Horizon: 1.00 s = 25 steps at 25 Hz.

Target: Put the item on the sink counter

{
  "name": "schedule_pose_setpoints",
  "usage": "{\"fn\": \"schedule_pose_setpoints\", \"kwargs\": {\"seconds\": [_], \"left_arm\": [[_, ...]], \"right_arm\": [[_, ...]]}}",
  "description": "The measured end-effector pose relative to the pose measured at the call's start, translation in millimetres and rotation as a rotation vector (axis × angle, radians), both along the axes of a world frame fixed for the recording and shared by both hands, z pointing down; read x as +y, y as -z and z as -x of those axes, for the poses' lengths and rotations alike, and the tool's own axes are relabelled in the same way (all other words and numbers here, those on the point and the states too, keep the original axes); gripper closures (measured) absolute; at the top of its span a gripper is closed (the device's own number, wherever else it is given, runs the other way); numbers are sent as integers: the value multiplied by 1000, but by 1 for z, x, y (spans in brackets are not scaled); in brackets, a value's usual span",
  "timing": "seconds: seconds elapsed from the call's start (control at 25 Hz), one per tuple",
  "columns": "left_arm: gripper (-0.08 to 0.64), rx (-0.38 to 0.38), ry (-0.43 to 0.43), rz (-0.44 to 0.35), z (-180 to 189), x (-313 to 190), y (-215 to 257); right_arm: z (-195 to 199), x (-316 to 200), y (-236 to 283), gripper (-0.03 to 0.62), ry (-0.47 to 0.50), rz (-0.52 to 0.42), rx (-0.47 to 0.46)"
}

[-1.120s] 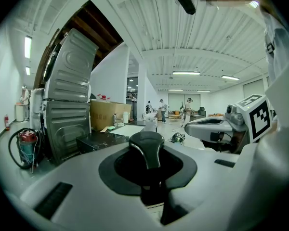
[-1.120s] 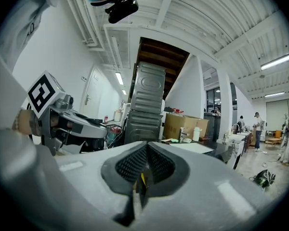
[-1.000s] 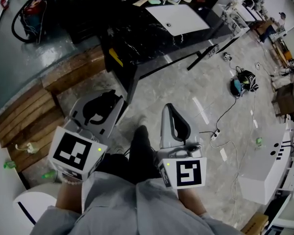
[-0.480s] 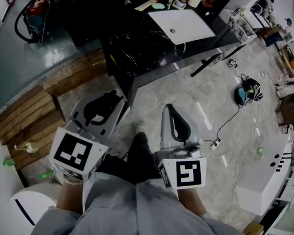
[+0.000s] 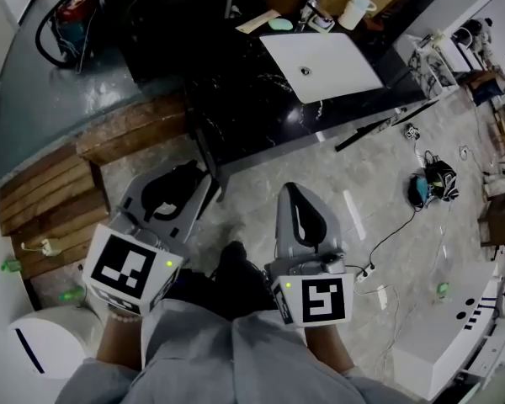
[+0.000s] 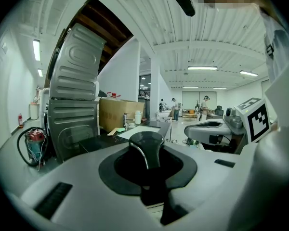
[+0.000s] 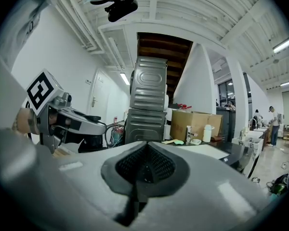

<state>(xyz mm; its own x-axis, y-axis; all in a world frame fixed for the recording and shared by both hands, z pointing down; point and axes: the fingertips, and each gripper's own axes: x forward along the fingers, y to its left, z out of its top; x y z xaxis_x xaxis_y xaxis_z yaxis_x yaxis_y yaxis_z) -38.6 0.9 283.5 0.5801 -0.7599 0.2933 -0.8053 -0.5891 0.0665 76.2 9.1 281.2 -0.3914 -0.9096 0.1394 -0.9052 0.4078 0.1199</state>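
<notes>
My left gripper [image 5: 178, 183] is held low at my left side and is shut on a black rounded item [image 5: 164, 199]. In the left gripper view that item [image 6: 147, 150] fills the gap between the jaws and shows a thin shiny edge. At my right side, the right gripper [image 5: 292, 190] is shut, its dark pads [image 7: 145, 165] meeting with nothing between them. Ahead stands the black marble sink counter [image 5: 252, 99] with a white sink basin [image 5: 324, 61] set into it. Both grippers are well short of the counter, over the floor.
A faucet [image 5: 313, 11], a white jug [image 5: 353, 11] and a green soap [image 5: 279, 23] stand behind the basin. A steel appliance [image 5: 168, 15] is left of the counter, wooden pallets [image 5: 59, 192] lie at left. Cables and a dark bag [image 5: 433, 183] lie on the floor at right.
The counter and sink have slid lower and nearer in the head view as I move toward them. Both grippers keep their pose and grip.
</notes>
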Motion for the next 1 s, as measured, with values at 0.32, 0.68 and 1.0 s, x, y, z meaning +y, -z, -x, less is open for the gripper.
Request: {"fn": "schedule_pose_setpoints", "kwargs": {"seconds": [0.32, 0.68, 1.0], "left_arm": [[485, -52, 44, -61, -25, -51, -1], [484, -64, 117, -62, -48, -94, 1], [484, -70, 178, -64, -54, -118, 6]], "right_arm": [[-33, -58, 2, 594, 74, 3, -6], [-52, -113, 2, 595, 165, 0, -16], [-59, -144, 0, 594, 228, 6, -20]]}}
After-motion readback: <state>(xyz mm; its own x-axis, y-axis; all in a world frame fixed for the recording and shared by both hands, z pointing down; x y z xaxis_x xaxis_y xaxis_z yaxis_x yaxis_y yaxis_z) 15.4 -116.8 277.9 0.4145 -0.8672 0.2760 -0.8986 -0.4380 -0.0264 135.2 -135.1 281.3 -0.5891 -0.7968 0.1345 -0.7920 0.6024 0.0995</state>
